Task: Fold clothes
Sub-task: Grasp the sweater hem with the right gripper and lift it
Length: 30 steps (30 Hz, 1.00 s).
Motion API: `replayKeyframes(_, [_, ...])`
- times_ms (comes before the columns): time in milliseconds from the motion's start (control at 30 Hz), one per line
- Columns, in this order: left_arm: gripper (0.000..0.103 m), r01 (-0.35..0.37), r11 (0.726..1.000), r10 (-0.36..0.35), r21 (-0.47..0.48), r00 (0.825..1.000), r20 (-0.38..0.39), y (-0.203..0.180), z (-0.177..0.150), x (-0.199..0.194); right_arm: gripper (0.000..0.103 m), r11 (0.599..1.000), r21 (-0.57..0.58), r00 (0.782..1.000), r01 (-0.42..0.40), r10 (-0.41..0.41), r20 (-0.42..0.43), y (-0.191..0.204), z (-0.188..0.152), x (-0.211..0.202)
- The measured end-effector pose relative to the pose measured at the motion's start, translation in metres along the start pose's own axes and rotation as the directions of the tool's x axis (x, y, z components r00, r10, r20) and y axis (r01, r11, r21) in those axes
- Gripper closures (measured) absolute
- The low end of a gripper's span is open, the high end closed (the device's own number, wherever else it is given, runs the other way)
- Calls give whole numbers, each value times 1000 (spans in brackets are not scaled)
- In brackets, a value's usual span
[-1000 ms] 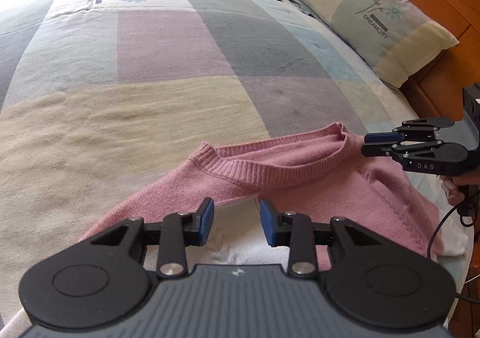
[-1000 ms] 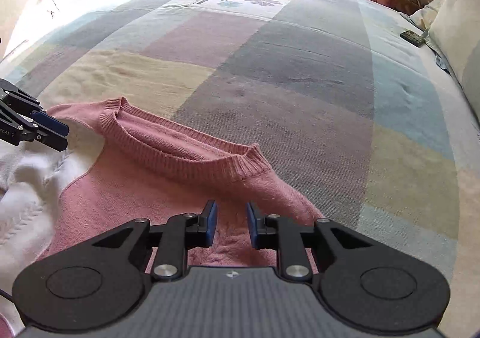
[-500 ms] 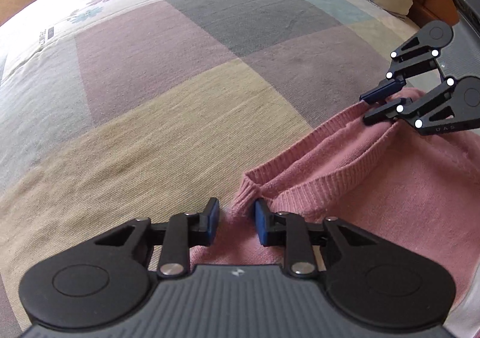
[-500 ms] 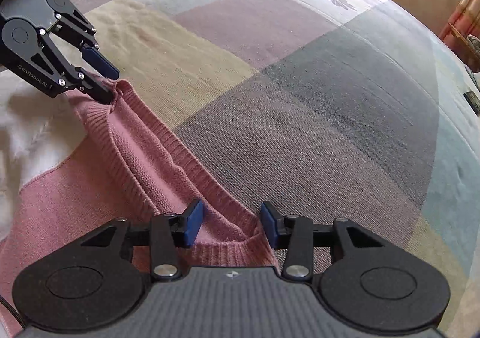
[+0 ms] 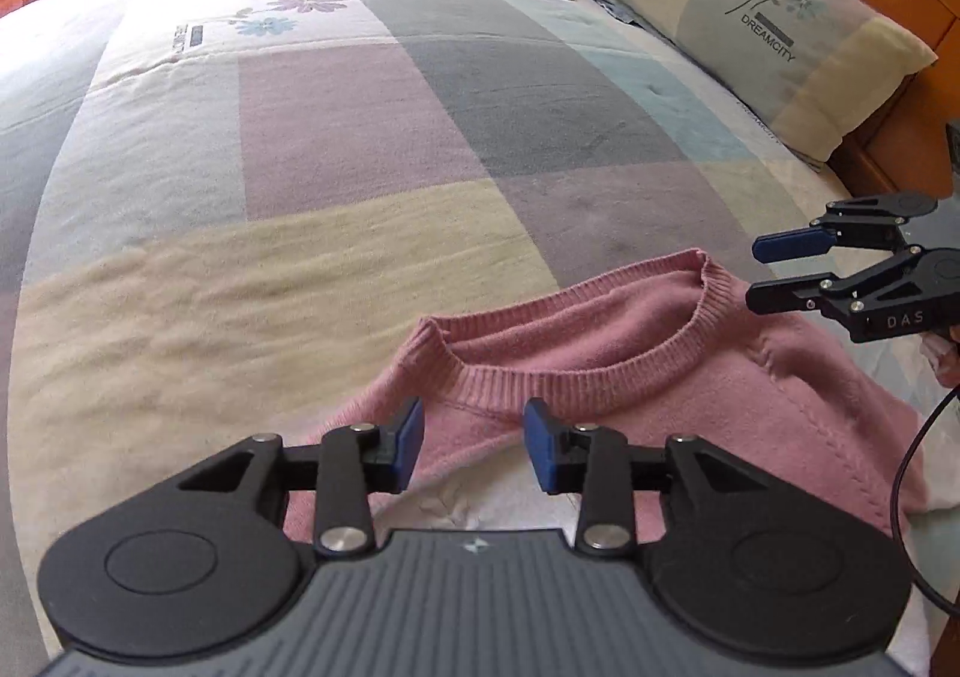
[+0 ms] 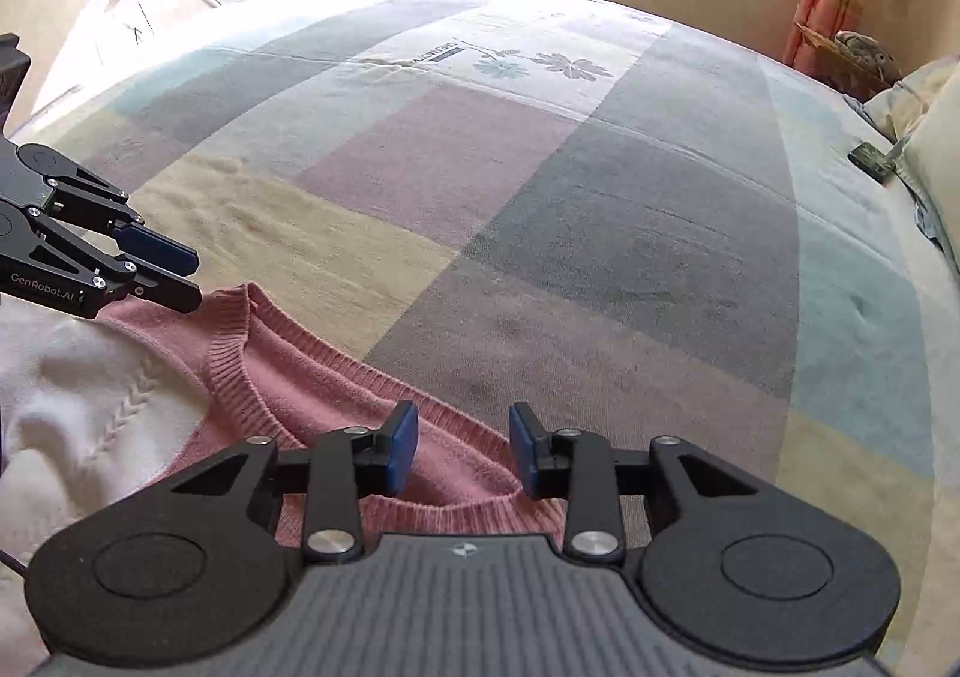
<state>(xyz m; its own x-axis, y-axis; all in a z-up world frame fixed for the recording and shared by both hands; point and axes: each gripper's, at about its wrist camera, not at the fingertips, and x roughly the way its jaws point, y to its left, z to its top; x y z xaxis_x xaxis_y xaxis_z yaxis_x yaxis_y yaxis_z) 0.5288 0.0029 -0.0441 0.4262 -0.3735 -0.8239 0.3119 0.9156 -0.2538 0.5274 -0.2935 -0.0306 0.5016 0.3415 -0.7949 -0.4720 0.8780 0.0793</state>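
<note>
The pink sweater (image 5: 630, 371) is soft & floppy, light, prob. a bit stretchy, so it'll sag if you grab just one spot. Best to pinch the ribbed neck band at both ends, w/ both claws. It's knit, pink on top w/ a white part lower down. It lies flat on the bed (image 5: 360, 149), right under both claws. Left claw (image 5: 474, 446) & right claw (image 6: 462, 449) just opened up; nothing held.
</note>
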Motion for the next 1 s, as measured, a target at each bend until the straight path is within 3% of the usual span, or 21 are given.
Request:
replayKeyframes(67, [60, 13, 998, -15, -57, 999, -31, -8, -23, -10, 41, 995, 87, 999, -40, 42, -25, -4, -23, -21])
replayKeyframes(167, [59, -1, 990, -10, -140, 997, -77, -24, -61, -29, 36, 982, 186, 997, -26, 38, -62, -2, -59, -49])
replayKeyframes(300, [54, -6, 973, -19, -230, 994, -108, -44, -103, -57, 33, 939, 342, 989, -44, 88, -115, 9, -116, -89])
replayKeyframes(433, [40, 22, 957, -60, -290, 991, -122, -63, -137, -85, 29, 902, 424, 972, -86, 169, -163, 34, -166, -122])
replayKeyframes(533, [39, 36, 947, -86, -319, 986, -143, -75, -156, -96, 24, 882, 450, 953, -138, 242, -182, 53, -193, -133])
replayKeyframes(633, [39, 33, 942, -89, -334, 984, -154, -82, -165, -100, 24, 866, 458, 933, -202, 312, -178, 69, -207, -134])
replayKeyframes(800, [38, 25, 956, -70, -291, 987, -144, -83, -176, -109, 24, 869, 437, 921, -230, 340, -192, 98, -212, -121])
replayKeyframes(1000, [38, 46, 960, -83, -274, 989, -125, -56, -196, -119, 24, 892, 377, 926, -249, 334, -178, 135, -194, -123])
